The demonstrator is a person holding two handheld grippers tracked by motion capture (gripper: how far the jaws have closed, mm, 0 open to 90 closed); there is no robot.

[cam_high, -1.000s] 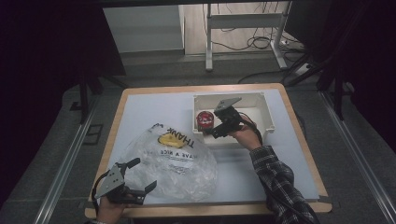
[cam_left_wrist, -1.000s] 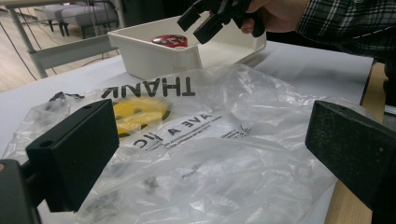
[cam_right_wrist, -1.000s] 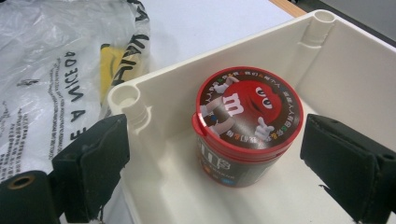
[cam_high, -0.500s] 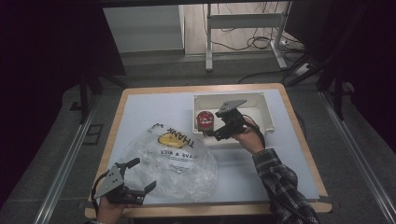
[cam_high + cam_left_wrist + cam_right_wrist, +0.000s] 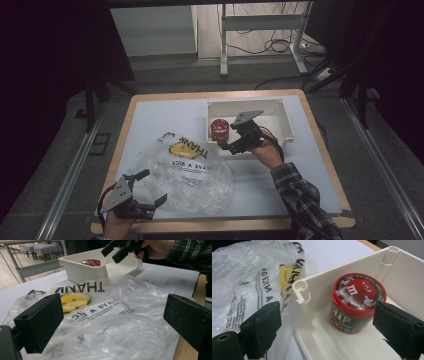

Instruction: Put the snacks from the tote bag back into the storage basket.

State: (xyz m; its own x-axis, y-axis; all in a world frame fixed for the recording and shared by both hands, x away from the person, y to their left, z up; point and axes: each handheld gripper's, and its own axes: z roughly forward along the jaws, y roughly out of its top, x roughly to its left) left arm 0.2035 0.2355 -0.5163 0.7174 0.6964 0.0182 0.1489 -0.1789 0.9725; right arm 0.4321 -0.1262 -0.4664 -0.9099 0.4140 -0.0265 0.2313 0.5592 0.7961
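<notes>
1. Left gripper rests at the table's near edge, jaws wide apart and holding nothing, at the clear plastic bag's edge.
2. Right gripper hovers at the white bin's near wall, jaws apart, gripping nothing.
3. The M&M's tub stands upright inside the bin's corner.

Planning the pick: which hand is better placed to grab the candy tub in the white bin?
Right. The right gripper hovers open at the white bin, beside the candy tub; the left gripper sits across the plastic bag.
</notes>
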